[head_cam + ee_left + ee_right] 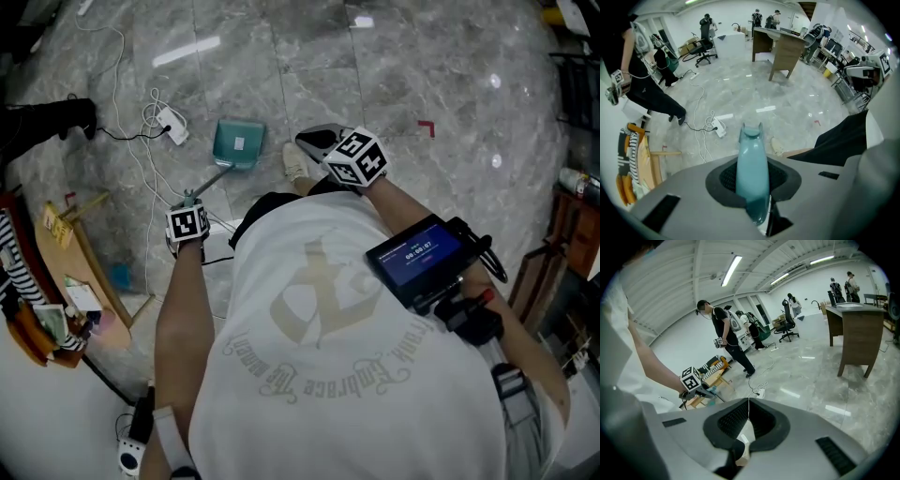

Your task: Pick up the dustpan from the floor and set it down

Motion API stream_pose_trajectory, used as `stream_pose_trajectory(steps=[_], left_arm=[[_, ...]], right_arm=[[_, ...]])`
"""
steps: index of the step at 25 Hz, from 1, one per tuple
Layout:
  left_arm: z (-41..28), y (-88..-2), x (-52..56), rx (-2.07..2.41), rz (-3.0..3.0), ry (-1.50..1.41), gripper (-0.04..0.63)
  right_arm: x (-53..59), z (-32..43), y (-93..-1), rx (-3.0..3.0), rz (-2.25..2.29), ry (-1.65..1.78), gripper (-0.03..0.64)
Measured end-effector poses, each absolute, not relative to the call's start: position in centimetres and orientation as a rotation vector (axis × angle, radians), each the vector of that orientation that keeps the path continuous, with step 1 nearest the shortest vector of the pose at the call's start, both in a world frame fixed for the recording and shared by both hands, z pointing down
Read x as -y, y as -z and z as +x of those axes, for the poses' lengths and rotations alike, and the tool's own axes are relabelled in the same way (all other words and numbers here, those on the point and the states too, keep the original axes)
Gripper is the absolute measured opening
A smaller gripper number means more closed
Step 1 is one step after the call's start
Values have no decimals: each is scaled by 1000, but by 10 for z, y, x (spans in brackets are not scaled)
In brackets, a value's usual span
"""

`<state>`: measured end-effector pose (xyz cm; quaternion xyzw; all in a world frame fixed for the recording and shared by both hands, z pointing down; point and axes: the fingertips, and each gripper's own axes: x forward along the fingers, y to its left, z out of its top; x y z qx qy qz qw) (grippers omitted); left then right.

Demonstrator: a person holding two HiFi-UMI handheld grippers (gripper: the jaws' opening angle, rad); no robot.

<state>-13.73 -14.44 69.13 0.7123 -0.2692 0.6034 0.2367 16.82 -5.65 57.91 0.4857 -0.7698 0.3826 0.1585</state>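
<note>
Pointing down, the left gripper (pixel 752 180) clamps its narrowed jaws on the slim handle of the teal plastic dustpan (pixel 238 143), so the pan, at the grey marble floor (pixel 422 56) beside the person's pale shoe (pixel 294 161), can be lifted one-handed, while the right gripper (pixel 749 411) hovers aside, jaws together and empty.

Grey marble floor (pixel 375 75) bears a white power strip (pixel 174 125), loose cables (pixel 152 101) and a red tape corner (pixel 427 127).
</note>
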Motion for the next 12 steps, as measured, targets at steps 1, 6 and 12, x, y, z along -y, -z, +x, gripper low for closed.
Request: stream_pose_trajectory(steps=[1,6,12], left_arm=[[-141,-689,140,745,1942,-1640,77],[-155,-682,111,777,1883,-1562,75],[-165,-675,76,808,1860,-1473,77]], right_arm=[[58,165,-578,2210,1370,-1087,18],[63,153,-576,2252,1292,-1045,18],[66,136,-574,2291,1193,-1013,18]])
